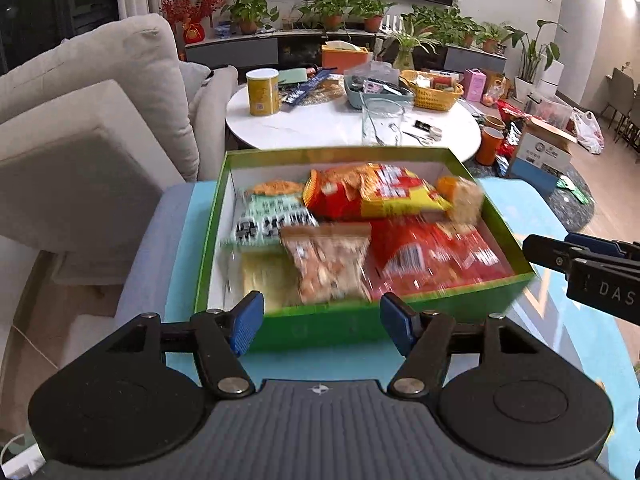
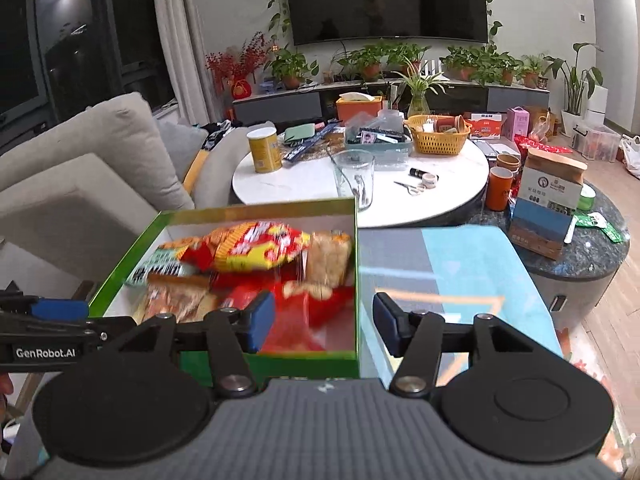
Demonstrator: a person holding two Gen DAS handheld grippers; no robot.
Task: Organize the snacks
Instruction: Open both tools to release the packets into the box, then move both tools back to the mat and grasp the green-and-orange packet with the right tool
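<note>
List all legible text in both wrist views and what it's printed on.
"GenRobot.AI": white lettering on the side of the left gripper, seen in the right wrist view.
"DAS": partial lettering, cut by the frame edge, on the right gripper, seen in the left wrist view.
Snack packets in the green box: print motion-blurred, unreadable.
Yellow canister, cardboard box, pink carton: print too small to read.

snack packets [image 1: 352, 232] motion-blurred, labels unreadable
</note>
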